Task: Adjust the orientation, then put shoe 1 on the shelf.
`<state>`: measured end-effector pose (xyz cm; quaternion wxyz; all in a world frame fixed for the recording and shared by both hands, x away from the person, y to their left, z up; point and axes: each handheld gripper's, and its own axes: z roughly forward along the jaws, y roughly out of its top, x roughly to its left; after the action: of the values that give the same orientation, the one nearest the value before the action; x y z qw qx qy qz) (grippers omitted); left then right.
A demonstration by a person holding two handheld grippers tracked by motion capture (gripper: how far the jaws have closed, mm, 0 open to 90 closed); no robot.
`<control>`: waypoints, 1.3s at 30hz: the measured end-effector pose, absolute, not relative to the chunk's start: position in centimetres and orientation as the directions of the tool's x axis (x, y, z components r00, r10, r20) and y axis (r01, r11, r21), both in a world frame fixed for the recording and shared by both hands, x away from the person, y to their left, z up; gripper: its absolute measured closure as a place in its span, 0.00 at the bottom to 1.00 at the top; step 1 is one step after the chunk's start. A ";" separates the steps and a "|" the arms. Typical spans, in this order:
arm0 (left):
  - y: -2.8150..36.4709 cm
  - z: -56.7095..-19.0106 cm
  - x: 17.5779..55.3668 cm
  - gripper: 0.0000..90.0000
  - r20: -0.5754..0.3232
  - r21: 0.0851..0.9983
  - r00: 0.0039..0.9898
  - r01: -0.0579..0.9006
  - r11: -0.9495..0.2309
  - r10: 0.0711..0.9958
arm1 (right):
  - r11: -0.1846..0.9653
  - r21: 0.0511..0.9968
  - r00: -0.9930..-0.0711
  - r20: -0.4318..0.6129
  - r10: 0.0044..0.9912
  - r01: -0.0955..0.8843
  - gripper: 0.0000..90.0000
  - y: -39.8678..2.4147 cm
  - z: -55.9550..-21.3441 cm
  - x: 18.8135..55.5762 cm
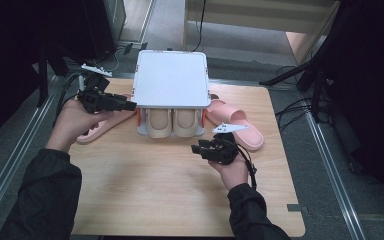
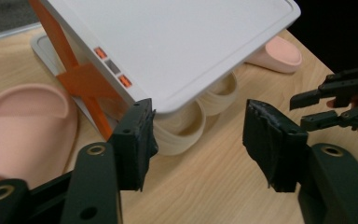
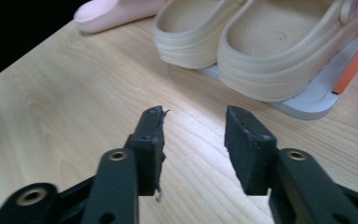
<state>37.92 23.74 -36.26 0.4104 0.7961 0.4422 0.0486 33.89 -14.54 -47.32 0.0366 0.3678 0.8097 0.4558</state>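
Left claw [image 1: 130,105], jaws spread wide and gripping nothing, poised just beside the front left corner of the white shoe rack [image 1: 170,80]. In the left claw's own view, one jaw almost touching the corner of the rack's top shelf [image 2: 177,46], beside an orange brace [image 2: 81,79]. Right claw [image 1: 196,148] also wide and empty, hovering low over the bench [image 1: 155,195] a little in front of the rack, aimed at the beige shoes [image 1: 172,122].

Beige pair tucked side by side on the rack's lower tray [image 3: 303,105], under the top shelf, rounded ends sticking out toward the front edge. One pink slipper [image 1: 237,125] lying on the bench right of the rack, touching or nearly touching its corner. Second pink slipper [image 1: 97,129] left of the rack, partly under the left hand.

Likely risks from here:
- Left jaw knocking the shelf corner and sliding or tipping the light rack, spilling the beige pair.
- Right claw closing on both shoes at once, since no gap between them, or pinching the soft rim and slipping off.
- Pulling a shoe out and dragging the whole rack forward if not braced.
- Left forearm nudging the nearer pink slipper toward the bench edge.
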 end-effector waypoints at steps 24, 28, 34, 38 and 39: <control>28.1 -40.8 33.3 0.40 -0.272 0.712 0.518 0.675 -0.193 0.811 | 0.392 0.766 -0.808 0.270 0.523 0.510 0.51 -16.4 -46.7 32.2; 28.4 -42.1 33.6 0.40 -0.270 0.701 0.501 0.687 -0.189 0.822 | 0.402 0.761 -0.813 0.273 0.514 0.509 0.51 -16.1 -46.8 32.6; 28.9 -44.1 34.5 0.40 -0.261 0.671 0.496 0.710 -0.213 0.828 | 0.377 0.766 -0.798 0.282 0.532 0.522 0.51 -16.5 -46.7 32.7; 29.5 -45.2 35.6 0.41 -0.246 0.665 0.493 0.713 -0.224 0.835 | 0.377 0.764 -0.794 0.279 0.541 0.524 0.51 -16.8 -46.9 32.3; 29.7 -45.5 36.0 0.41 -0.243 0.668 0.491 0.710 -0.222 0.837 | 0.379 0.761 -0.790 0.275 0.547 0.527 0.51 -16.9 -46.9 32.1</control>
<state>35.97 29.68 -45.51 0.3759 0.7772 0.4976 0.0844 32.10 -16.90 -46.94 0.0110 0.3235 0.8302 0.4538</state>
